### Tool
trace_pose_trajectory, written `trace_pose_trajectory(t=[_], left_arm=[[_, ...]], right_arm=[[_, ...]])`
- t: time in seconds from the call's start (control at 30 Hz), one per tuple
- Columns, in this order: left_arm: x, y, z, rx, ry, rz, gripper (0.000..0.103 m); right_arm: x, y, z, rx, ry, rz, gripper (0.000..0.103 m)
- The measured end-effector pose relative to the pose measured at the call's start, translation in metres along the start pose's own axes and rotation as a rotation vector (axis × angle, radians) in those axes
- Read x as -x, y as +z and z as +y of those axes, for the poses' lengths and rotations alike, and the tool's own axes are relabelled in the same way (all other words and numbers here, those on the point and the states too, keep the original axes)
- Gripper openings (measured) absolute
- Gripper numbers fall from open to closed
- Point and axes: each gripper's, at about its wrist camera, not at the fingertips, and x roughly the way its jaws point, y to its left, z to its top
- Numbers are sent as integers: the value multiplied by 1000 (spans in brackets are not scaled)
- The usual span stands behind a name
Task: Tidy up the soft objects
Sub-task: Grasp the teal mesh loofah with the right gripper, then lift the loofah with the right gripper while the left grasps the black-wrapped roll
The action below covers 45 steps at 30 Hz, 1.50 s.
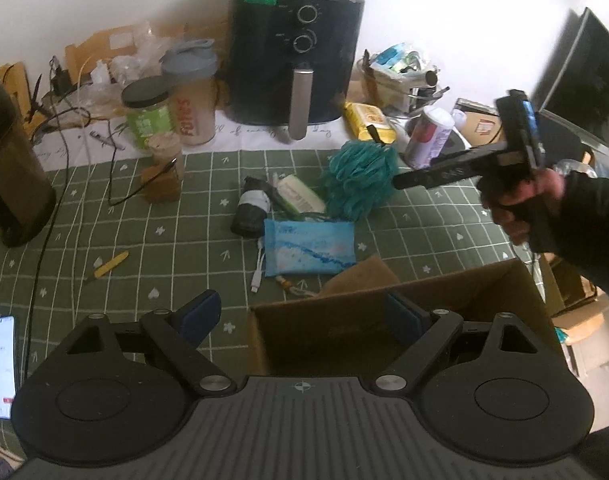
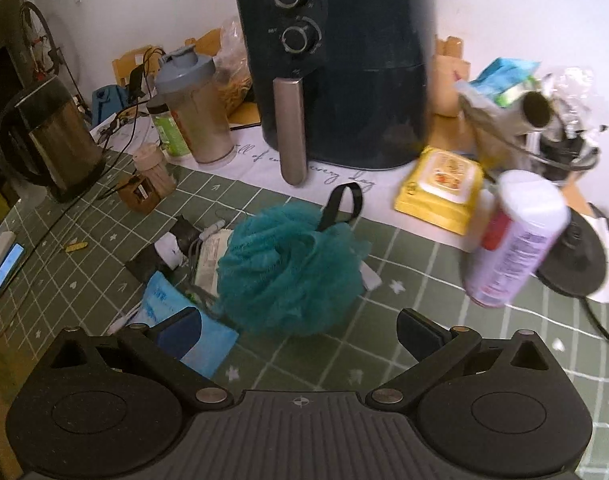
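1. The teal bath pouf point(image 2: 290, 270) is seen on the green checked tablecloth point(image 2: 424, 360), in front of the air fryer point(image 2: 336, 60). In the right wrist view it lies at twelve o'clock from the right gripper point(image 2: 300, 334), just ahead of the fingertips and not yet between them.
2. No long axis is offered by the pouf, which is roughly round; its black hanging loop point(image 2: 342, 204) points away toward twelve o'clock.
3. The jaws of the right gripper are spread wide and nothing is held. The left gripper point(image 1: 304, 316) is likewise wide and empty, held over the near rim of the open cardboard box point(image 1: 384, 320).
4. From the left gripper the pouf is found at about one o'clock, well apart; the right hand point(image 1: 520, 204) is judged the nearer, so the grasp is expected from it.
5. Touching the pouf at its nine o'clock side, a small heap is seen: one blue tissue pack point(image 1: 308, 246), one pale wipes packet point(image 1: 300, 196), one dark rolled bundle point(image 1: 252, 210).
6. Counted: one pouf, one box, two grippers, one yellow wipes pack point(image 2: 440, 188), one spray can point(image 2: 512, 240).
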Motion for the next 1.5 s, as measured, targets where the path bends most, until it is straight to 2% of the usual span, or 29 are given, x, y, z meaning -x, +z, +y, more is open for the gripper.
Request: trace_pose_trajectory(t=[0.37,0.43,0.5,0.53,0.57,0.63,0.7,0.83,1.2,1.5], left_arm=[[6,-14,4,56,31,15,89],[7,-15,5,61,35,14,89],[8,-16,5,64,36,13,89],[8,-16,5,65,37,10,89],[10,-16,5,65,37,7,89],[10,-16,5,64,37,3,89],[10,-16,6,60,37,-1,89],[12,-15,6,51,34,-10,89],[15,-7,9,15,30,-40,89],[13,5,15,-16,29,-66,89]], right_arm=[[-62,14,5,-33,-8,13,102],[-67,16,5,-49,-1,32,83],[-71,16,8,-45,11,55,55],[-71,16,11,-30,5,59,49],[-70,16,12,-23,8,59,38],[-67,17,13,-20,17,55,24],[-62,17,14,-17,21,48,18],[-49,18,14,-8,32,31,14],[3,17,17,13,31,-33,12],[54,7,21,2,-71,-98,12]])
